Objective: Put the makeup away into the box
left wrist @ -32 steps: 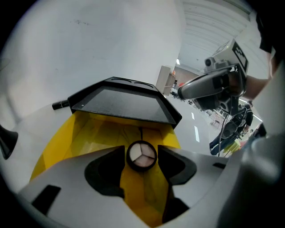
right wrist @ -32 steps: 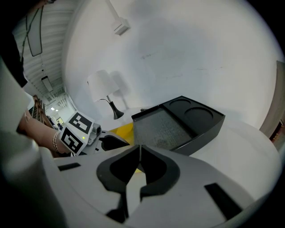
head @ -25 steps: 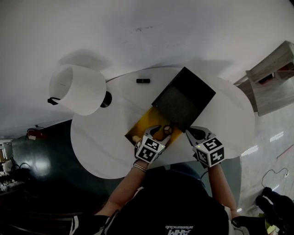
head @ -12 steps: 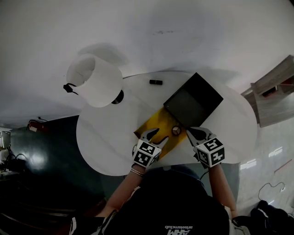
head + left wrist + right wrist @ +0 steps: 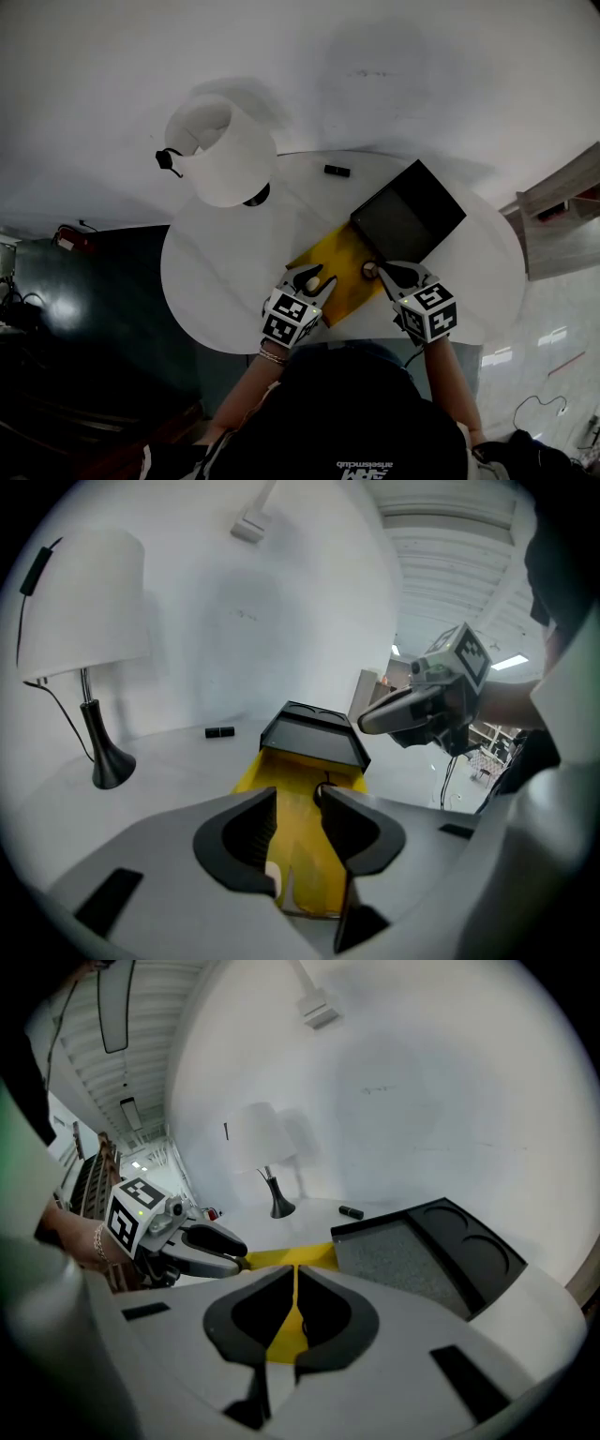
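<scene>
While both tools hang over the near end of the box, the round white surface point(image 5: 216, 281) fills the middle of the head view and carries everything else. On its far left part stands a lamp point(image 5: 225, 155) with a wide white shade on a dark flared foot, its cord trailing off the shade's side. To the right of the lamp lies the yellow box point(image 5: 342, 272), set at a slant with its near end open. A black lid point(image 5: 408, 216) with two round hollows at its far edge covers the box's far end. The left tool point(image 5: 298, 799) points down over the box's near left corner. Its jaws stand apart, though they have just been closing, and yellow shows through the gap between them. The right tool point(image 5: 384, 270) is at the box's near right side with its jaws together and nothing between them. A black tube point(image 5: 337, 171) lies alone on the surface beyond the box, well apart from both tools. A small round pot point(image 5: 368, 270) sits in the box just beside the right tool's tips. A pale rounded piece point(image 5: 311, 280) lies in the box's near left part, low in the left tool's gap, and no view shows the pads pinching it.
</scene>
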Demonstrator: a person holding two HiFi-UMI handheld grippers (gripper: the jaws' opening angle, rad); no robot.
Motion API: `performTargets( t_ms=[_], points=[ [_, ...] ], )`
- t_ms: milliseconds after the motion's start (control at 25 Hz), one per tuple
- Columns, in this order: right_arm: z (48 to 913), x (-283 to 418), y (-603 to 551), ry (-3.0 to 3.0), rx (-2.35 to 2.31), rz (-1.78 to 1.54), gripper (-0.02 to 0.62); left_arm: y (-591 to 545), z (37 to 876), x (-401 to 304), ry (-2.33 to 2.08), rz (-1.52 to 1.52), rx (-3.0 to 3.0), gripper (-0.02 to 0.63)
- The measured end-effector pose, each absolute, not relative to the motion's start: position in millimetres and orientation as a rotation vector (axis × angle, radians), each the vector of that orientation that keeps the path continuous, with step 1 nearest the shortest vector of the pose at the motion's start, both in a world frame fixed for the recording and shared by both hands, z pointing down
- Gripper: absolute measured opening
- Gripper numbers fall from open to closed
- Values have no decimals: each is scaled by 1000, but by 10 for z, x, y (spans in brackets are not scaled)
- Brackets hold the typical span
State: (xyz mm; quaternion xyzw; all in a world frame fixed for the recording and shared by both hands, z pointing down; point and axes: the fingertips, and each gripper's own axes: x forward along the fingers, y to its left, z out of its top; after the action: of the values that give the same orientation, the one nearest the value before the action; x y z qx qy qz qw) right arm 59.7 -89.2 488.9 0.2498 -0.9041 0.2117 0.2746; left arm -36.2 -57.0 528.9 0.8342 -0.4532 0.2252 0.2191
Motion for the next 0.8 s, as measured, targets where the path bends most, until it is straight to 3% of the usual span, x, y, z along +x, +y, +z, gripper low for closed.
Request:
performTargets(
  t_ms=[320, 800],
  points=[
    [4720, 404, -1096, -2451, 612, 471, 29, -557, 5129, -678, -1426, 569, 2296, 62],
    [4368, 266, -1827, -2479, 638, 272, 29, -478, 5056, -1008, -1491, 464, 2240, 18]
  ],
)
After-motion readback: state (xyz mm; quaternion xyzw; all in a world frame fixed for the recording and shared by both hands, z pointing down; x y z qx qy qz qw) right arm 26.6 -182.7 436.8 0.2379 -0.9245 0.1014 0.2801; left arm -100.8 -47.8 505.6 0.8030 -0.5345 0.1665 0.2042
